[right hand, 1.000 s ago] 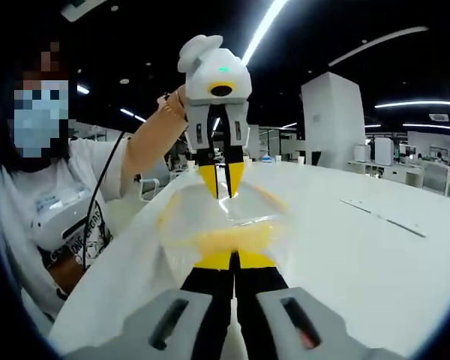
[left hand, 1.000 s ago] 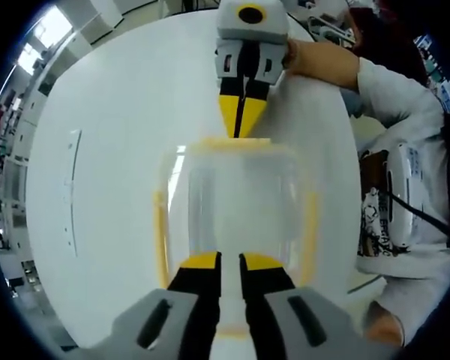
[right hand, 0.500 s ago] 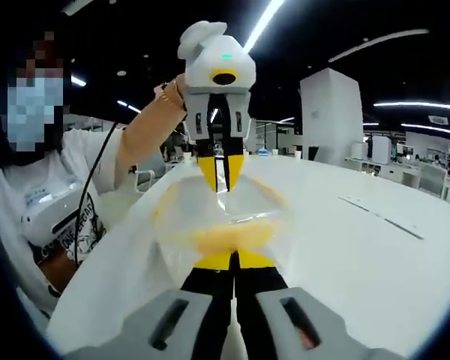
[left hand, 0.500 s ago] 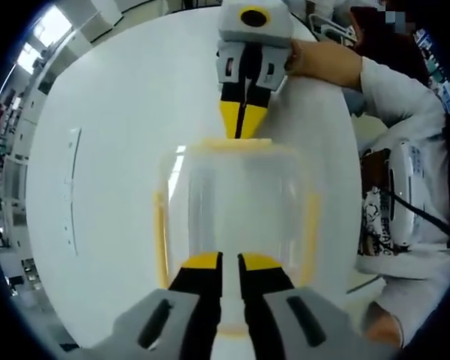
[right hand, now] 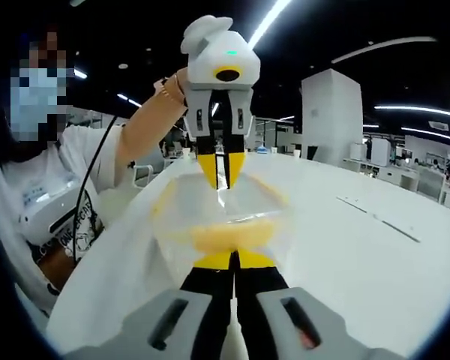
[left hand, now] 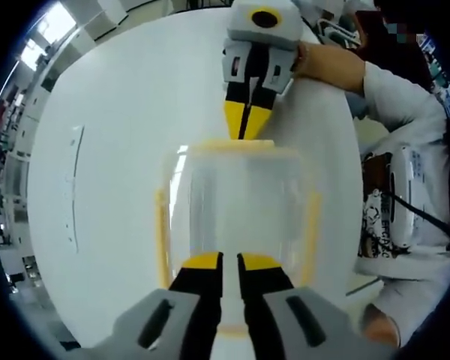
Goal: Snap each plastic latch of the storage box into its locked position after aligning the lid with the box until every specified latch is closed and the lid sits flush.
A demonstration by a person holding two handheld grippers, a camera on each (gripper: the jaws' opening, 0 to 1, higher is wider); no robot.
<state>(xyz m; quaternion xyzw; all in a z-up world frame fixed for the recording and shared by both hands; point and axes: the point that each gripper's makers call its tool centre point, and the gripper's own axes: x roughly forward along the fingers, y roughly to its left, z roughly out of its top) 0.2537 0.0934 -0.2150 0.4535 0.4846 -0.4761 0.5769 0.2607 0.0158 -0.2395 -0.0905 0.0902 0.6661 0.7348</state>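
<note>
The clear storage box (left hand: 236, 206) with its lid (left hand: 238, 196) on sits on a broad white table (left hand: 112, 150) in a dim open office lit by long ceiling lights (right hand: 264, 30), with bare tabletop on its far side and the table edge near the person's white sleeve (left hand: 401, 94). My left gripper (left hand: 229, 264), jaws nearly together and holding nothing I can see, rests at the near yellow latch (left hand: 232, 328). My right gripper (right hand: 233, 260), jaws pressed together, meets the opposite yellow latch (left hand: 238, 142), and yellow side latches (left hand: 160, 238) run along both long edges.
</note>
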